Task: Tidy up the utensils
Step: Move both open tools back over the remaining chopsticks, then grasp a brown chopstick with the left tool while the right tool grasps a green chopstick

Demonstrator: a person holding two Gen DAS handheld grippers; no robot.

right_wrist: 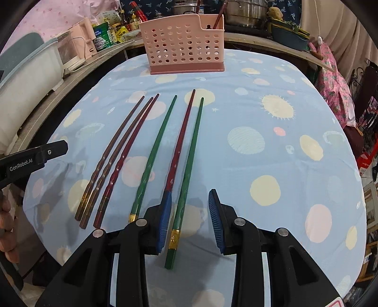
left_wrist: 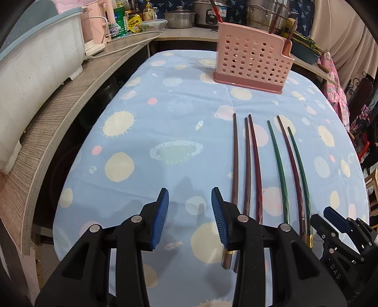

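Several chopsticks lie side by side on the blue patterned tablecloth (right_wrist: 271, 122): two brown (right_wrist: 113, 151), two dark red (right_wrist: 182, 139) and two green (right_wrist: 189, 165). A pink perforated utensil holder (right_wrist: 184, 44) stands at the far end, with chopsticks standing in it; it also shows in the left wrist view (left_wrist: 252, 61). My right gripper (right_wrist: 189, 219) is open, its fingers either side of the rightmost green chopstick's thick end. My left gripper (left_wrist: 190, 217) is open and empty, left of the brown chopsticks (left_wrist: 235, 160). The right gripper also shows at lower right in the left wrist view (left_wrist: 335, 219).
A grey wooden counter (left_wrist: 61, 111) runs along the left with a white tub (left_wrist: 35, 66) and pink appliances. Pots, bottles and a container stand on the back counter (left_wrist: 179, 16). Pink cloth hangs at the right (right_wrist: 335, 78).
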